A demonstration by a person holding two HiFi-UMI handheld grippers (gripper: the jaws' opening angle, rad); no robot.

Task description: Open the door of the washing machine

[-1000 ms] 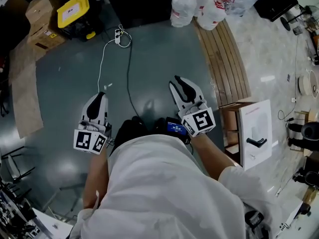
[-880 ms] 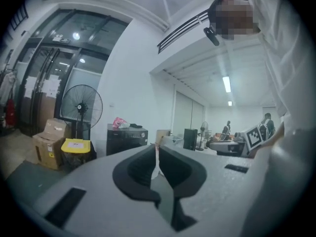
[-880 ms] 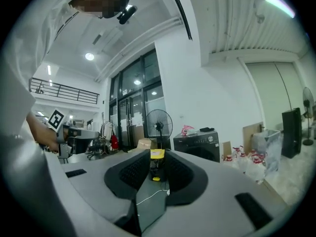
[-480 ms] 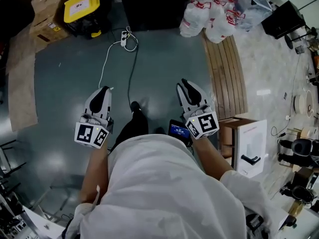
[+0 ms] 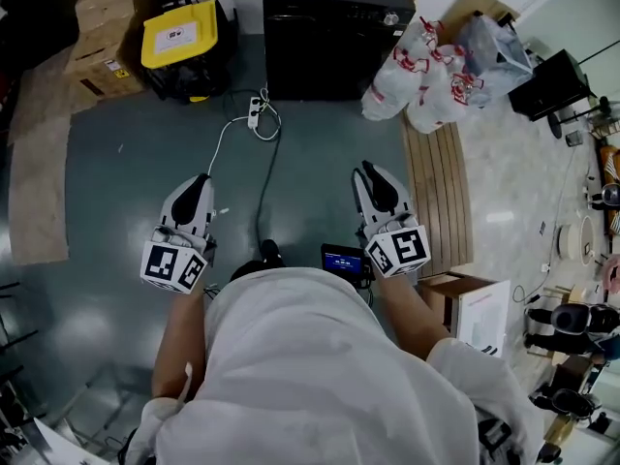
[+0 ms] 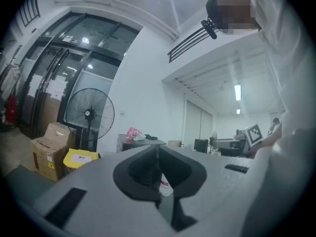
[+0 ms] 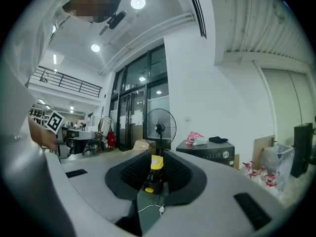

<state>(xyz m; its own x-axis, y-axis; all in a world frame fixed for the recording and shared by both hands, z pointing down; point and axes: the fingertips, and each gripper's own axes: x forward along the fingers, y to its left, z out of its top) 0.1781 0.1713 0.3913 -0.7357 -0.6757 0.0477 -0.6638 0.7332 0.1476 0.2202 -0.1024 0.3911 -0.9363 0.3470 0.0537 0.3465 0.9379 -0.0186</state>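
At far left, cardboard boxes [image 5: 97,27] stood just beside a yellow case [image 5: 179,35]. In the left gripper view, a pedestal fan [image 6: 89,115] rose behind them. The left gripper [image 5: 198,184] was held level above the grey floor [image 5: 116,182], its jaws clenched tip to tip with nothing in them. Ahead of it, a white power strip [image 5: 257,108] and its cable [image 5: 221,143] lay on the floor between the grippers and the washing machine [image 5: 334,27]. The machine, a black cabinet at top centre, stood well apart from both grippers and untouched. The right gripper [image 5: 368,174] was also level, its jaws released to a narrow gap and empty; only the far yellow case showed through the gap. To the right of the machine lay knotted plastic bags [image 5: 426,76]. A slatted wooden platform [image 5: 441,182] ran alongside the right gripper, and a black box [image 5: 554,83] stood farther right.
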